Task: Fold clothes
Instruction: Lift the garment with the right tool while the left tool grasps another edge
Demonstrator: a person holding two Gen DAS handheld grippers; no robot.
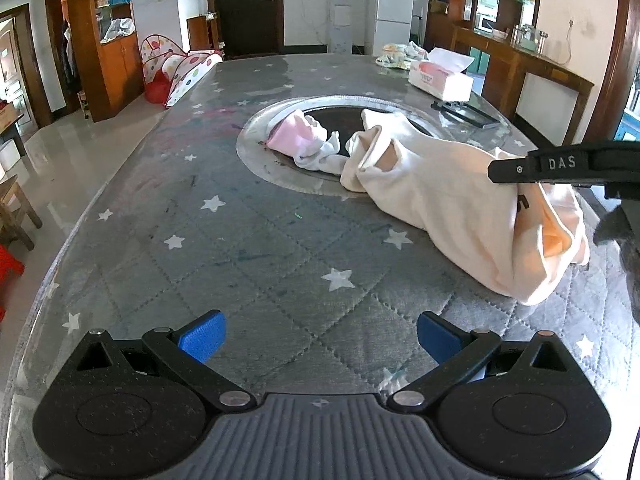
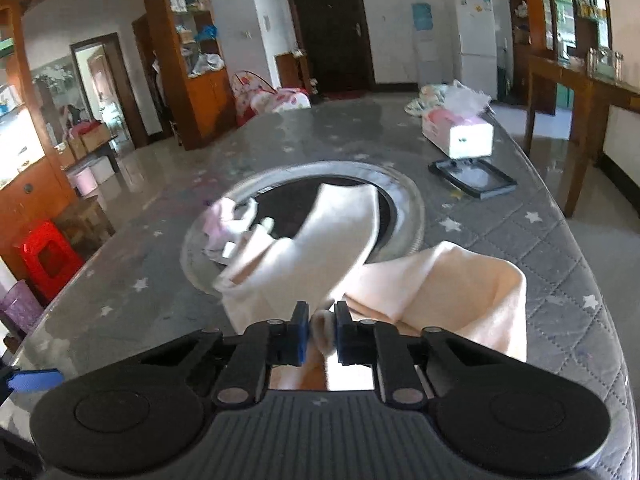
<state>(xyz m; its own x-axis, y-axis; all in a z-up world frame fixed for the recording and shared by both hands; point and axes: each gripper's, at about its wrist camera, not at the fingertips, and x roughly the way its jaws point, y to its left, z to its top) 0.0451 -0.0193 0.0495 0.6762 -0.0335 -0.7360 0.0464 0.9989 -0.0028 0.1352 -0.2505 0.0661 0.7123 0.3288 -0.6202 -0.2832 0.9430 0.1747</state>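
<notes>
cream garment (image 1: 452, 200) lengthwise toward the table's round inset, seemingly bunched; right tool (image 2: 322, 334) clamped on it, left tool (image 1: 320, 338) agape

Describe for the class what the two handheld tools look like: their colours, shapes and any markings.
Each tool has a ribbed grey body flanked by two round black discs, with black linkage arms joined by silver pivot pins. The left tool and right tool both carry blue textured pads on their fingers. In the left wrist view, the right tool's black finger shows raised letters reading DAS. No sleeves or cables can be clearly seen.
</notes>
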